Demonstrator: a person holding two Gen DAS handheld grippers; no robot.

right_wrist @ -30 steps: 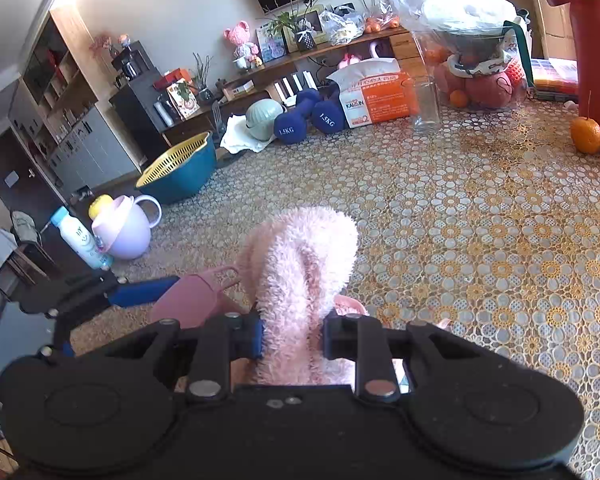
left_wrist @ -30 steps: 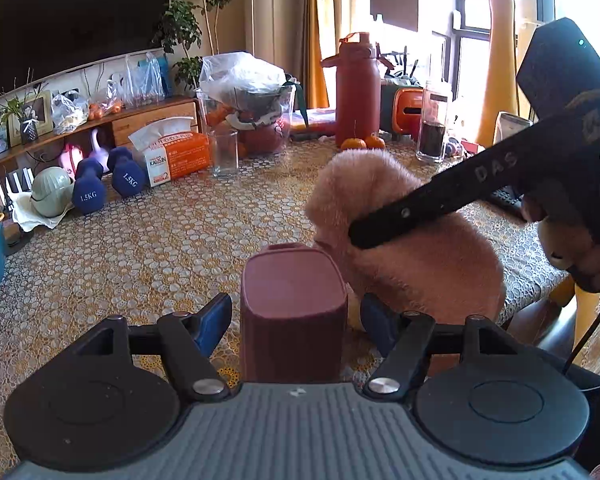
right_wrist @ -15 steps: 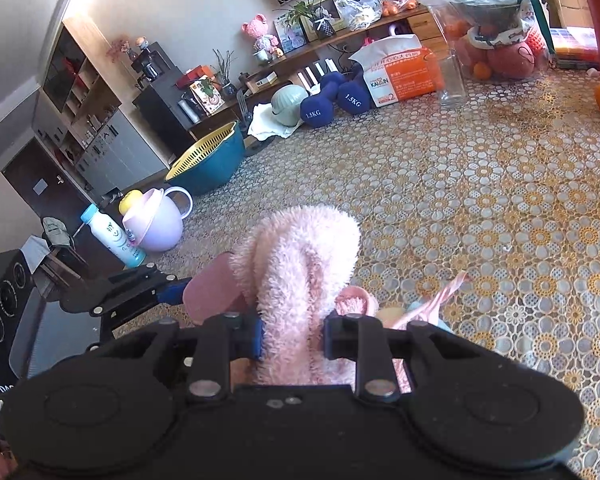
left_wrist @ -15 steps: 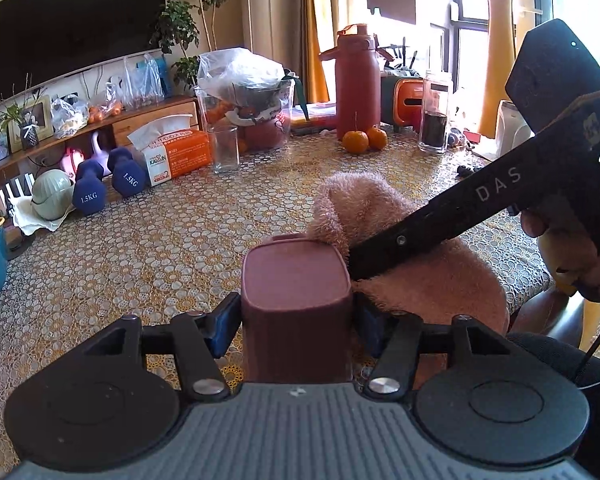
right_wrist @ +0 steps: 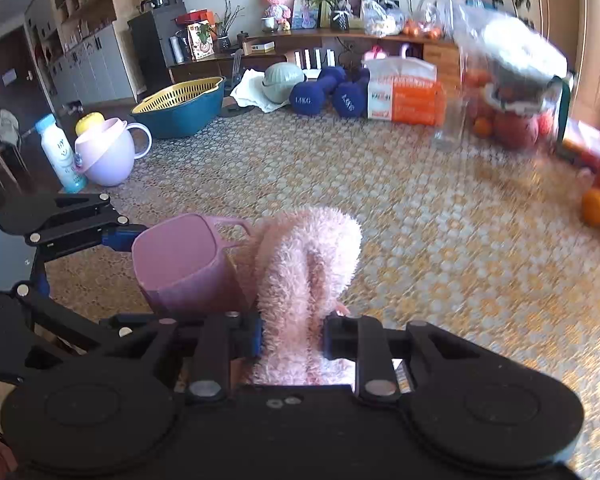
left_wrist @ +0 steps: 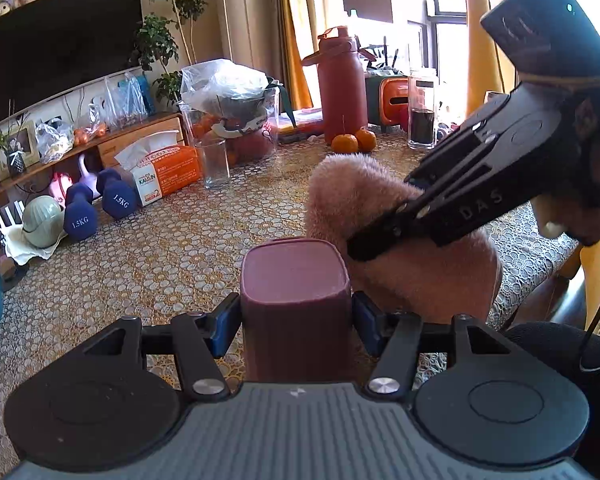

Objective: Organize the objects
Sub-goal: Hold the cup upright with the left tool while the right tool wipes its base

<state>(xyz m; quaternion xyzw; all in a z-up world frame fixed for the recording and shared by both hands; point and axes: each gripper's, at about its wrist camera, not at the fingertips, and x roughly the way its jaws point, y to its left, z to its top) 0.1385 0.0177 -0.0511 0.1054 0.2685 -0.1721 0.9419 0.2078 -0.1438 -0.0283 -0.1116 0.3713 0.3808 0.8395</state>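
The left gripper (left_wrist: 296,320) is pinching the mauve square cup (left_wrist: 295,288) by its two flat sides, holding it upright just above the patterned tablecloth (left_wrist: 160,252), while the right gripper (right_wrist: 293,338) is squeezing a fold of the fluffy pink cloth (right_wrist: 308,264) right beside the cup, touching its handle side. It looks like the steady cup is being offered as a holder for the cloth. The cup is showing nothing inside, its bottom unseen.

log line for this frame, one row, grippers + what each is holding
left gripper: shut on mauve cup | right gripper: shut on pink fluffy cloth | cup beside cloth, above patterned tablecloth
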